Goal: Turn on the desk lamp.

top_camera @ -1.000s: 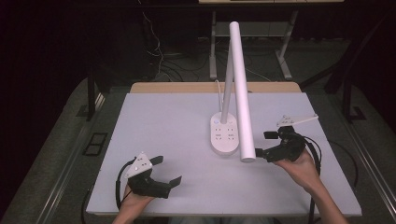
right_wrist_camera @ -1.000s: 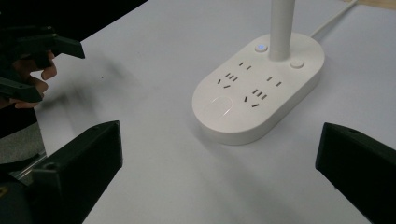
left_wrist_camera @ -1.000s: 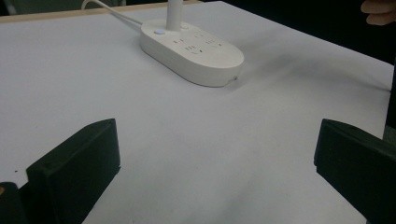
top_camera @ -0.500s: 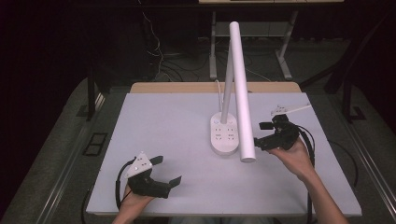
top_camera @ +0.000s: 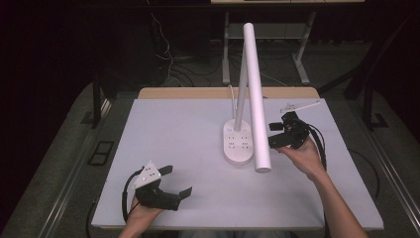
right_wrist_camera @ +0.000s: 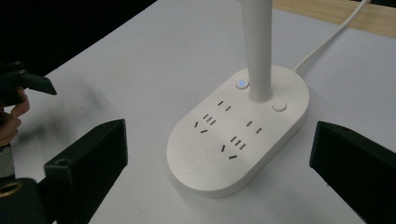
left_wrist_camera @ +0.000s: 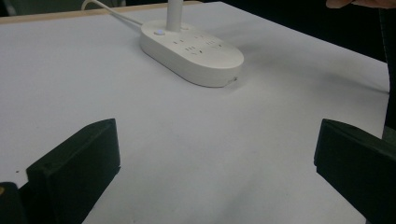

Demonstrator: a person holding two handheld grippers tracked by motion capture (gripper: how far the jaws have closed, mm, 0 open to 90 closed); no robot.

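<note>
White tabletop (top_camera: 183, 134) sat over a dark floor strewn with cables, and on it stood a white oval lamp base with built-in sockets (top_camera: 238, 144), its long white tube head (top_camera: 256, 94) slanting overhead. From the right gripper view a small blue-lit button (right_wrist_camera: 241, 84) beside the stem showed; the high view was too coarse for it. Left black gripper (top_camera: 171, 183) rested near the front edge, jaws apart. Right black gripper (top_camera: 271, 135) hovered just beside the base, jaws apart, empty. No legible writing
</note>
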